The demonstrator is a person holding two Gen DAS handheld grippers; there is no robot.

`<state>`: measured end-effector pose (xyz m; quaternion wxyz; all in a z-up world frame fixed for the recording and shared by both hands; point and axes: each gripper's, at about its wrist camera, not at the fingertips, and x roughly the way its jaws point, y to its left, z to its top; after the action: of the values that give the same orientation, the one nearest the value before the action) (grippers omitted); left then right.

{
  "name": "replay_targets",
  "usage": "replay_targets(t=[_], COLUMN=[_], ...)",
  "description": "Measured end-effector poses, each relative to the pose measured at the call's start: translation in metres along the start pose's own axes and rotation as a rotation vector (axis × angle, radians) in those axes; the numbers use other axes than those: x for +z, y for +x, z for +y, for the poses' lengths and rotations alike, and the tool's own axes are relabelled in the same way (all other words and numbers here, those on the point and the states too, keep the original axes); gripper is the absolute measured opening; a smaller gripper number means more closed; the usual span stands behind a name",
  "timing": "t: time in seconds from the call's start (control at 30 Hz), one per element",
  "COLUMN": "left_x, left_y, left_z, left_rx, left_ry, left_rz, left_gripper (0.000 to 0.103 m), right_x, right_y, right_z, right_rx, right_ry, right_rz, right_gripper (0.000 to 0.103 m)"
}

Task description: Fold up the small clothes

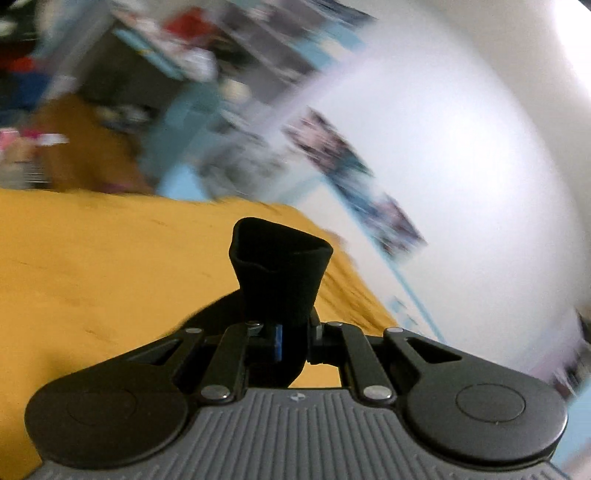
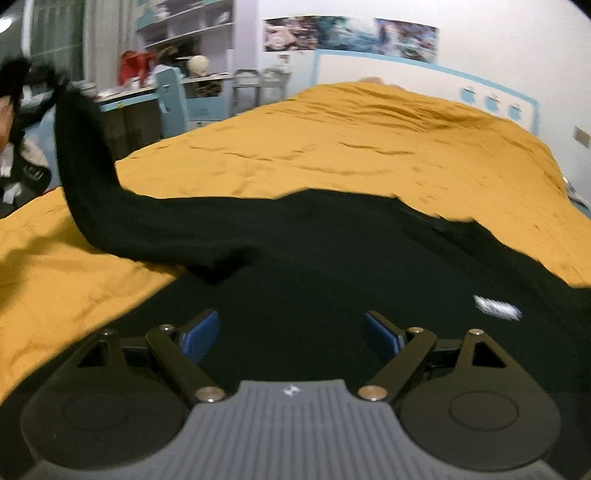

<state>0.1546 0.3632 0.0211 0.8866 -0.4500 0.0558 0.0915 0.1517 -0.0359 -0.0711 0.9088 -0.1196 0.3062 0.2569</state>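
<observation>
Left gripper (image 1: 295, 341) pinches black sleeve cuff (image 1: 281, 258), seemingly knit, above rumpled mustard bedspread (image 1: 92, 258).

A mustard bedspread (image 2: 332, 147) fronts white walls (image 2: 498, 55), posters (image 2: 351, 35) and cluttered shelves (image 2: 192, 22).

— What sort of place is this?
— A bedroom in someone's home. A wide bed (image 2: 332, 147) under a mustard-yellow cover fills the middle, its pale blue headboard (image 2: 424, 79) against the wall
— And around it?
— Posters (image 2: 351, 35) taped above the headboard, shelves (image 2: 188, 22) in the corner, a cluttered desk (image 2: 125, 98) with a blue chair (image 2: 173, 99) beside it
</observation>
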Motion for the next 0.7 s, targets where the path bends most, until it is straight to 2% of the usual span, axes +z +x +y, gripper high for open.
replay_targets(t=[0.1,0.2,0.33,0.4,0.43,0.57,0.6,0.63,0.7], left_x=[-0.043,-0.103,-0.213,-0.266,-0.298,-0.392,-0.407,-0.422,-0.432], left_y=[0.033,0.062,0.103,0.124,0.136,0.174,0.182,0.186,0.189], left_z=[-0.072,-0.133,-0.182,-0.190,-0.192,-0.188,-0.188,-0.187,-0.193], left_rx=[-0.130,-0.243,-0.344,-0.363,-0.360,-0.338,-0.328,-0.335,-0.348], left_ry=[0.064,0.133,0.188,0.186,0.194,0.266,0.286,0.303,0.341], left_rz=[0.093,0.190,0.356,0.451,0.503,0.685,0.726,0.769,0.842], left_gripper=[0.011,0.011,0.010,0.010,0.010,0.012,0.013,0.020,0.023], right_x=[-0.021,-0.039,-0.060,-0.069,-0.073,-0.087,-0.089,-0.091,-0.093], right_y=[-0.020,-0.034,-0.050,-0.057,-0.060,-0.070,-0.072,-0.074,-0.075], right_z=[-0.039,-0.073,-0.109,-0.123,-0.130,-0.154,-0.159,-0.163,-0.171], right_rx=[-0.039,-0.063,-0.105,-0.128,-0.135,-0.179,-0.191,-0.205,-0.228], right_ry=[0.061,0.132,0.194,0.217,0.227,0.255,0.258,0.261,0.274], right_rz=[0.012,0.028,0.034,0.038,0.042,0.061,0.064,0.067,0.068], right_gripper=[0.081,0.081,0.081,0.081,0.081,0.081,0.081,0.081,0.081])
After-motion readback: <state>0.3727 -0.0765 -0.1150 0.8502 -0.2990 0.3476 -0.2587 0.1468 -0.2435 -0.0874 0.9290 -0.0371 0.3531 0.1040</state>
